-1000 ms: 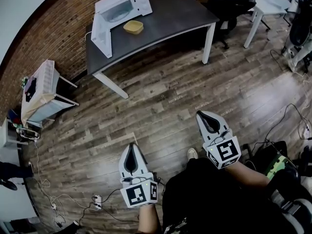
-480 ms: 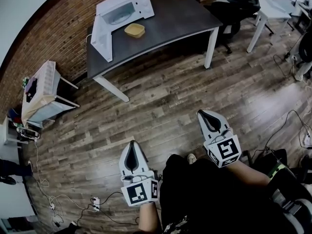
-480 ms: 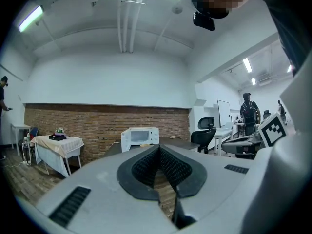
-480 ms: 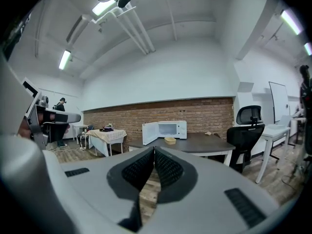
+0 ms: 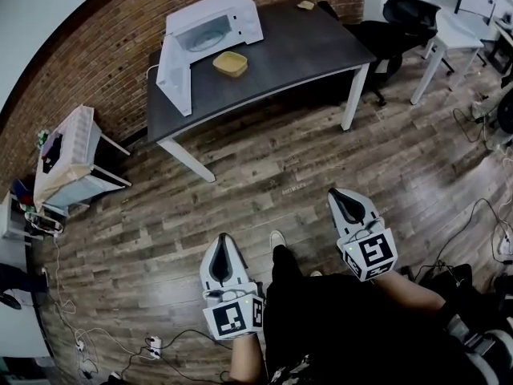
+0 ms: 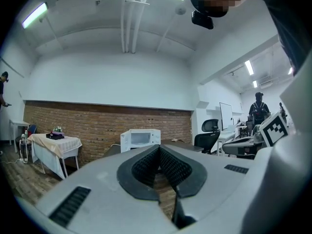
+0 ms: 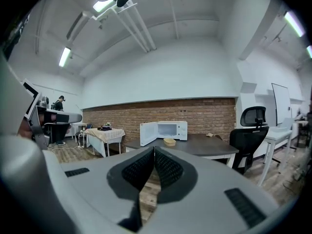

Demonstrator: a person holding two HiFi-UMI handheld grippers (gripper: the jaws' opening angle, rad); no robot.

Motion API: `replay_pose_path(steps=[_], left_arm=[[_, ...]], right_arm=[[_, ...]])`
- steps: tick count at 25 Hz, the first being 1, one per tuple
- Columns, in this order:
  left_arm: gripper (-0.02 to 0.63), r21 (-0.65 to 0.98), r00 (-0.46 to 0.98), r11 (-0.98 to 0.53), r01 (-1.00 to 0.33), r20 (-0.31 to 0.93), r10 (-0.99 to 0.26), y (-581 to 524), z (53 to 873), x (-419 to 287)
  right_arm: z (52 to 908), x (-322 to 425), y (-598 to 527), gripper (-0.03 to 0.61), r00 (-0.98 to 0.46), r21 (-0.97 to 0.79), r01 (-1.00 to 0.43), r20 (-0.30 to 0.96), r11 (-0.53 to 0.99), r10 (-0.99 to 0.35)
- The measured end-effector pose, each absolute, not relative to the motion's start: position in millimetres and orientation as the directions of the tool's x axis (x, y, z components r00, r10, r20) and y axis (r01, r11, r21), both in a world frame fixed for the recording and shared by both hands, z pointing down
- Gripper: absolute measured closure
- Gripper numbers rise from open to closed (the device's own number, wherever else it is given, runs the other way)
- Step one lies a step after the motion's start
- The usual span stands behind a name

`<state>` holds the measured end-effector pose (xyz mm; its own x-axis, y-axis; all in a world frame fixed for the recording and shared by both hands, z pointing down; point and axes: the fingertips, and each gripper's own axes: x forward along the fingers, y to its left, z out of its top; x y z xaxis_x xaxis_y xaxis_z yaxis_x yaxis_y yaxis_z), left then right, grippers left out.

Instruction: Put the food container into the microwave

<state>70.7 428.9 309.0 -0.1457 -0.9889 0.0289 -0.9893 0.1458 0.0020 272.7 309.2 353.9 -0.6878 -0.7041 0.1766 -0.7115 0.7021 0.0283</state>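
Observation:
A white microwave (image 5: 215, 24) stands on the dark grey table (image 5: 309, 42) by the brick wall, with its door (image 5: 174, 73) swung open to the left. The shallow yellow food container (image 5: 230, 63) lies on the table just in front of the open cavity. Both grippers hang low over the wooden floor, a few steps from the table. My left gripper (image 5: 223, 238) is shut with nothing in it, and so is my right gripper (image 5: 337, 192). The right gripper view shows the microwave (image 7: 166, 130) and container (image 7: 169, 141) beyond the closed tips (image 7: 154, 150). In the left gripper view the microwave (image 6: 140, 139) sits above the closed tips (image 6: 159, 147).
A small cloth-covered stand (image 5: 68, 147) is at the left wall. A black office chair (image 5: 398, 18) and a white table (image 5: 455, 27) stand right of the grey table. Cables (image 5: 473, 215) trail on the floor. A small object (image 5: 305, 5) lies on the table's far end.
The table and microwave have slid lower and nearer in the head view as the person steps forward; a shoe now shows between the grippers. Both grippers stay shut.

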Motion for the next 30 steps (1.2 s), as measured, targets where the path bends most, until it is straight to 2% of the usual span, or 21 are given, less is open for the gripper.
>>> replay_pose_path(steps=[30], left_arm=[[0.611, -0.009, -0.071, 0.071, -0.997, 0.031, -0.997, 270.7, 294.8, -61.7]], right_arm=[[337.1, 136.0, 170.4, 0.514, -0.653, 0.036, -0.745, 0.164, 0.666, -0.739]])
